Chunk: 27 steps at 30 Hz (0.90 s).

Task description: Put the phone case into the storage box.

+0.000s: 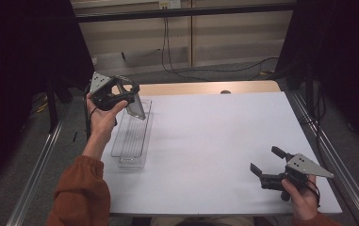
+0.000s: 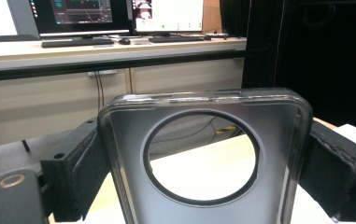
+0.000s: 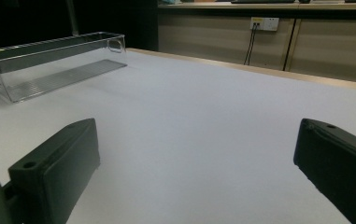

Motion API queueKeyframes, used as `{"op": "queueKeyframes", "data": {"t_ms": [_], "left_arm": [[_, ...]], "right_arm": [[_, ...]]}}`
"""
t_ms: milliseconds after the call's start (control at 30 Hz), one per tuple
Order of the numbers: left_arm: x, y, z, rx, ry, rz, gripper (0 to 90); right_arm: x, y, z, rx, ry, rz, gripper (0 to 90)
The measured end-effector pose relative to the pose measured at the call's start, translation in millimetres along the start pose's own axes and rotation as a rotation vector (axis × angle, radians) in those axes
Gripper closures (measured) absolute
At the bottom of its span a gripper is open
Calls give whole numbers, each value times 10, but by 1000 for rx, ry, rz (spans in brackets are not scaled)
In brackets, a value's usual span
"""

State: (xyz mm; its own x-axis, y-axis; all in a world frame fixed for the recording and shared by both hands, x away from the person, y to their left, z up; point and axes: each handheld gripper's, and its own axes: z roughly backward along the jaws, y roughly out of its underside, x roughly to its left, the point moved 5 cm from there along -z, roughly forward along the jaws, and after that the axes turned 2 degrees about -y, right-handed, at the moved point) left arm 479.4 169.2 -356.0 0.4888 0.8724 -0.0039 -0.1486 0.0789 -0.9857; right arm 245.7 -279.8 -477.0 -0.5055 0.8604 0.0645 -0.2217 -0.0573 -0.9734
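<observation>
White table (image 1: 215,141) carries a clear tray (image 1: 132,136) at 9 o'clock, its long axis running 12 to 6. Directly above its far end, the left gripper (image 1: 132,101) clamps a phone case (image 2: 203,163). At 4 o'clock, well apart, the right gripper (image 1: 266,162) rests spread, holding nothing.

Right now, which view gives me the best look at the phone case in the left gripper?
The left gripper view: the phone case is close up between the jaws, its round camera cutout plain. The high view shows it small, held by the left gripper above the clear tray.
</observation>
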Motion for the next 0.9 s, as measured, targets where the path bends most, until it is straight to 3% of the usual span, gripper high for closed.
{"op": "queueKeyframes", "data": {"t_ms": [100,267,400,633,767,900], "left_arm": [[2,21,-52,5,-6,12,110],[40,56,-141,24,-15,-3,110],[92,99,-215,35,-36,18,110],[147,167,-348,56,-43,20,110],[150,194,-442,64,-26,21,110],[183,241,-515,72,-43,25,110]], "right_arm": [[-1,1,-1,0,0,2,0],[4,2,-1,1,0,4,0],[6,6,-2,4,-7,11,0],[4,9,-1,6,-7,0,0],[5,10,-3,6,-6,4,0],[4,11,2,5,-8,3,0]]}}
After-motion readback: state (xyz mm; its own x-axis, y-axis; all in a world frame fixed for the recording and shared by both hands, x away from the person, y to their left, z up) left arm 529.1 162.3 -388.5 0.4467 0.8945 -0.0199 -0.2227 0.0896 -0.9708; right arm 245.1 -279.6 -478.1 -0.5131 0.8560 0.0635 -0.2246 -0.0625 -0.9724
